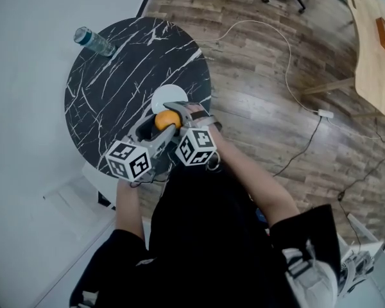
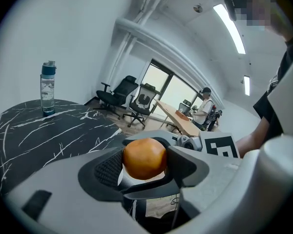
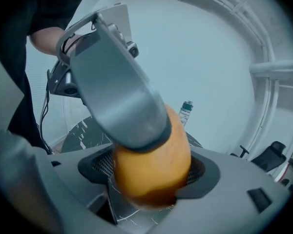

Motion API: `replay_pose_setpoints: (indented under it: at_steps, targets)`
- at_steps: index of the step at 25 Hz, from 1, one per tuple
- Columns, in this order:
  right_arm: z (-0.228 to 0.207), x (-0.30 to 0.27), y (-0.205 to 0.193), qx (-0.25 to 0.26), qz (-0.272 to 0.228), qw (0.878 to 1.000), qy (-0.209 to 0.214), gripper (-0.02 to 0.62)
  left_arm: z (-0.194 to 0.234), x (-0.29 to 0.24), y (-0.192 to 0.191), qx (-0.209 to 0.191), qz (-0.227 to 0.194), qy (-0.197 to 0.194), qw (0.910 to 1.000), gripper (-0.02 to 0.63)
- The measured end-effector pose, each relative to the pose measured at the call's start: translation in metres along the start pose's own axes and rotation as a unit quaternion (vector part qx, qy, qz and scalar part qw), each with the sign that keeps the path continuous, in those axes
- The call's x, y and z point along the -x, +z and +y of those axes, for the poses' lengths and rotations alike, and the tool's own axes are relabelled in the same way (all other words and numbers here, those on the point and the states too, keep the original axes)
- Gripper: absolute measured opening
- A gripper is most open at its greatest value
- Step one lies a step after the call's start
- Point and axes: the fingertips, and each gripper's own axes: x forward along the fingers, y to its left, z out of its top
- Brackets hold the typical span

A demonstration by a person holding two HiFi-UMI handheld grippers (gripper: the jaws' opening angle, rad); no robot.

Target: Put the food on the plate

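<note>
Left gripper view showed the jaws of the left gripper [image 2: 145,170] pinching the orange [image 2: 144,157] from both sides. The right gripper [image 3: 151,174] clasped the same fruit crosswise. The orange sat over the near edge of the white plate [image 1: 167,97] on the black marble table [image 1: 115,88].

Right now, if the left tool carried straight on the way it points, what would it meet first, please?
Probably the right tool, gripping the same round orange fruit it holds; depth is unclear.
</note>
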Motion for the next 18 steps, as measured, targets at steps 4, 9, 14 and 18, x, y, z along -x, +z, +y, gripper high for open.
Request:
replay_pose_setpoints:
  at_steps: [4, 9, 14, 18]
  targets:
    - [0.000, 0.013, -0.010, -0.020, -0.002, 1.000, -0.006, 0.334, 0.007, 0.002, 0.000, 0.008, -0.011, 0.025, 0.9996, 0.279]
    - [0.000, 0.033, -0.030, -0.042, 0.008, 0.999, -0.020, 0.333, 0.025, 0.004, -0.002, 0.022, -0.019, 0.073, 0.9969, 0.279]
    - [-0.001, 0.050, -0.053, -0.081, 0.026, 0.996, -0.029, 0.329, 0.038, 0.004, -0.003, 0.007, -0.022, 0.121, 0.9924, 0.279]
    - [-0.019, 0.059, -0.063, -0.124, 0.032, 0.989, -0.077, 0.091, 0.047, -0.001, -0.007, -0.013, -0.017, 0.146, 0.9890, 0.279]
